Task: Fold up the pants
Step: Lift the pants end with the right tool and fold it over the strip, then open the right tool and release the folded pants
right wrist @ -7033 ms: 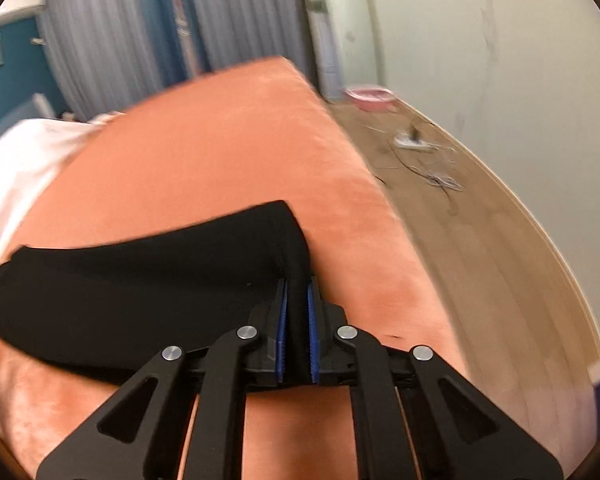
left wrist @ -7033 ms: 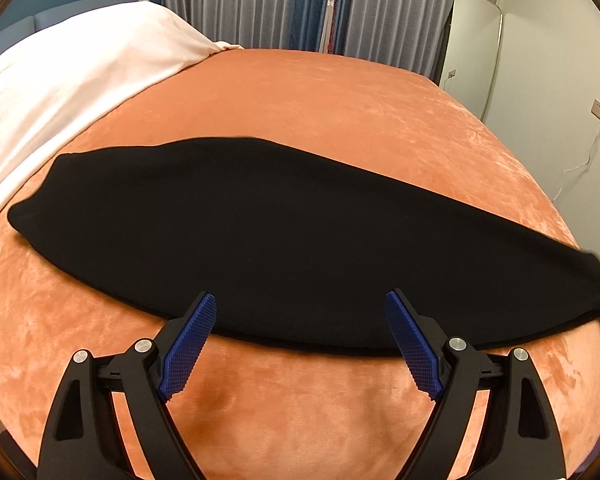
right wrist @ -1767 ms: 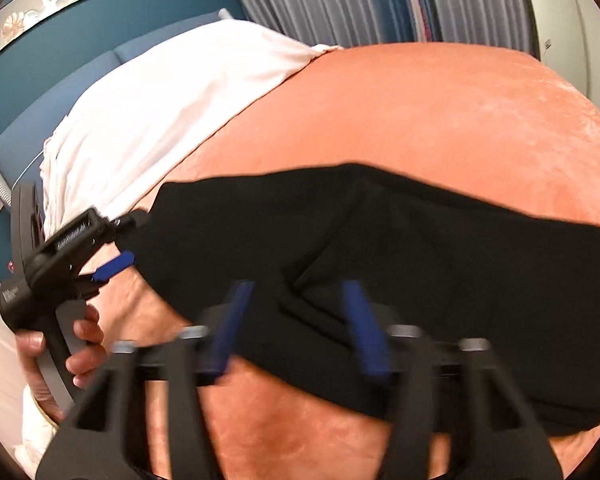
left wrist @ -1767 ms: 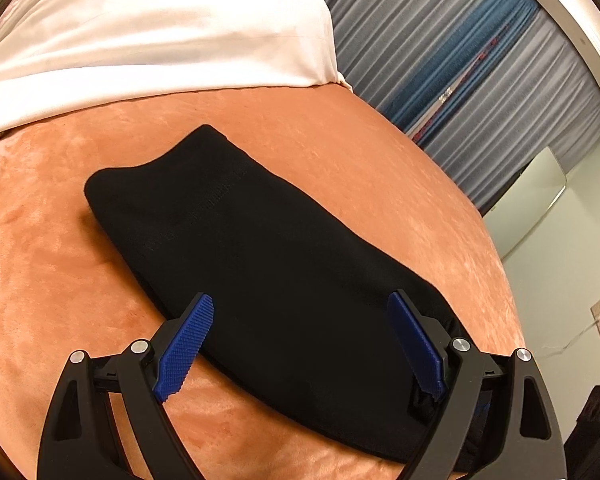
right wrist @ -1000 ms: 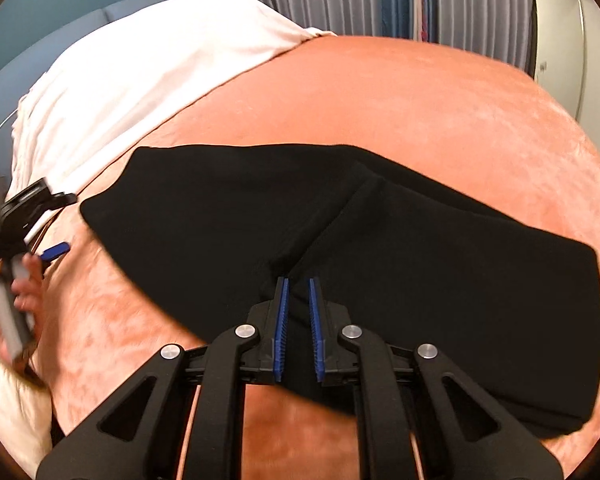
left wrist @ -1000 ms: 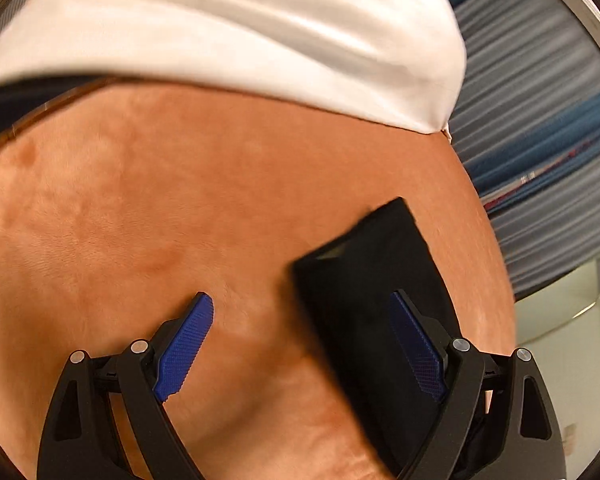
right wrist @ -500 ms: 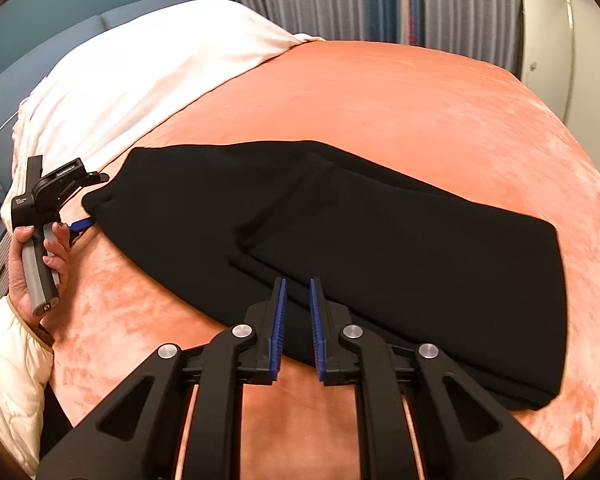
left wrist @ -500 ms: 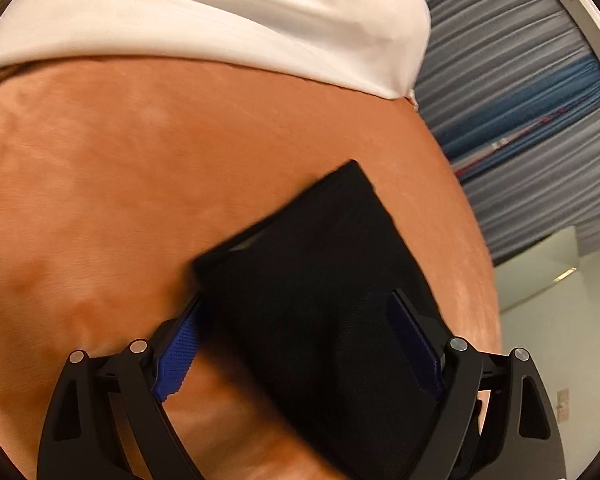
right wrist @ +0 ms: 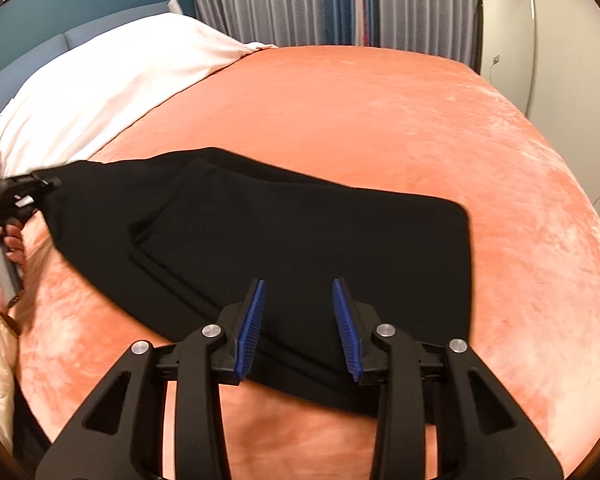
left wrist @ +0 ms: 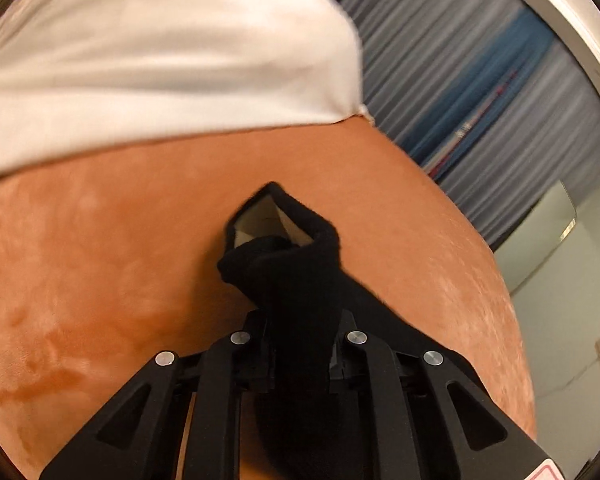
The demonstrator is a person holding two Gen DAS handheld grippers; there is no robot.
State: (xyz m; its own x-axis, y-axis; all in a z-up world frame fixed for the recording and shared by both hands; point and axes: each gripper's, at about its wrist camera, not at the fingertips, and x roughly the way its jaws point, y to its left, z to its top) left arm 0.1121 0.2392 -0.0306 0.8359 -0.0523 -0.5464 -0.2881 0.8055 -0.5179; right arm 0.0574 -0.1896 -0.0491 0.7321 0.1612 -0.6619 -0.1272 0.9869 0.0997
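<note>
Left wrist view: my left gripper [left wrist: 300, 344] fingers clamp the black pants' [left wrist: 296, 280] end on the bed [left wrist: 100, 260]; right gripper [right wrist: 300, 328] fingers are opening, empty. I should lift evenly, keeping layers aligned.

Nothing here can be read; the pale tag [left wrist: 266, 224] inside the pants' [right wrist: 300, 240] bunched end is blurred.

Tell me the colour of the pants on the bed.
Plain black pants, shown best in the right wrist view, on an orange blanket.
</note>
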